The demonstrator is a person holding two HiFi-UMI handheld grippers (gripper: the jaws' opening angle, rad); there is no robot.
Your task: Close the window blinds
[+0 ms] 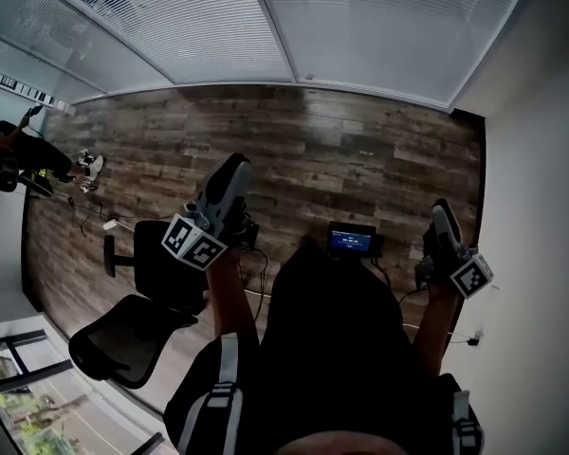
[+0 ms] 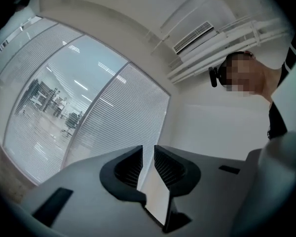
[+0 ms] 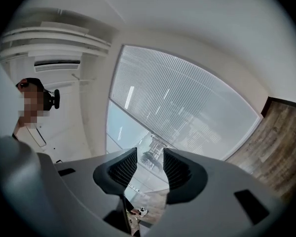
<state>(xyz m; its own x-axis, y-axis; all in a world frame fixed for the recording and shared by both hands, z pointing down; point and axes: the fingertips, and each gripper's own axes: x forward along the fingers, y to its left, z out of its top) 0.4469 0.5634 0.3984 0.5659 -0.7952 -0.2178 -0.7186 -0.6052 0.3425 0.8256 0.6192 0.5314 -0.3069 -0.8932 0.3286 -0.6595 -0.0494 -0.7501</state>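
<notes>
Black-clad torso of the person [image 1: 332, 349] fills the bottom of the head view. Beyond it, the white slatted window blinds [image 1: 360, 27] span the far wall, well apart from both tools, and some panes let the outside show through. Between lies the dark wood-plank floor [image 1: 294, 140], with a black mesh office chair [image 1: 133, 335] and a white plug with loose cable [image 1: 109, 224] at left: a trip risk on the walk in, I'd say. The left hand-held gripper [image 1: 235, 164] has its jaws a narrow slit apart, empty. The right hand-held gripper [image 1: 439, 209] has a wider gap, also empty. No cord or wand shows, and pinching the slats themselves could bend them.
</notes>
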